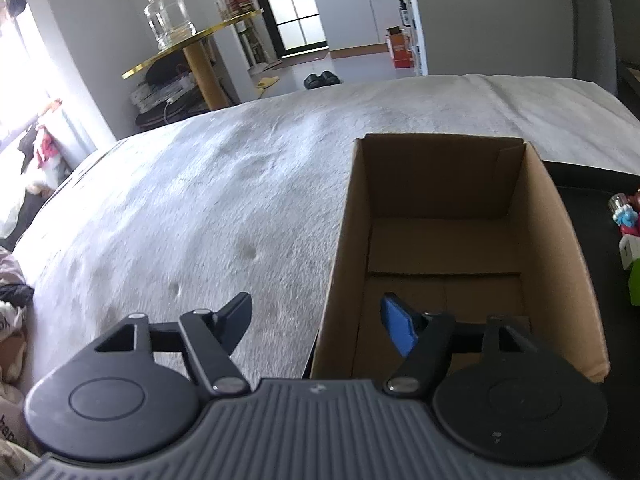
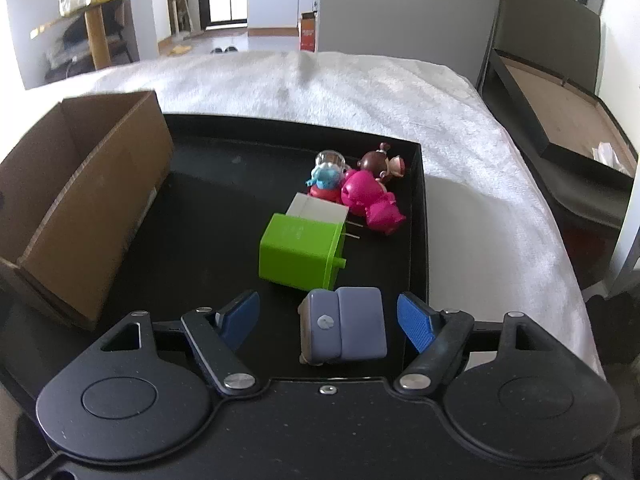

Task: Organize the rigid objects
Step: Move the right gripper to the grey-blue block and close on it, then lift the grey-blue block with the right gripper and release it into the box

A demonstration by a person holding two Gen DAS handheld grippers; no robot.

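Observation:
An open, empty cardboard box [image 1: 440, 248] stands on the bed; it also shows at the left of the right wrist view [image 2: 92, 208]. My left gripper [image 1: 320, 320] is open and empty, straddling the box's near left wall. On a black tray [image 2: 224, 184] lie a green plug block [image 2: 300, 252], a white block [image 2: 316, 210], a pink figure [image 2: 372, 200], a blue figure [image 2: 326, 178], a brown-haired figure [image 2: 378, 162] and a purple-blue block [image 2: 344, 328]. My right gripper [image 2: 330, 320] is open around the purple-blue block without touching it.
A white blanket [image 1: 200, 208] covers the bed. A gold side table with a glass jar [image 1: 168, 16] stands beyond the bed at the left. A dark framed board [image 2: 560, 120] leans at the right of the bed. Clothes lie at the far left.

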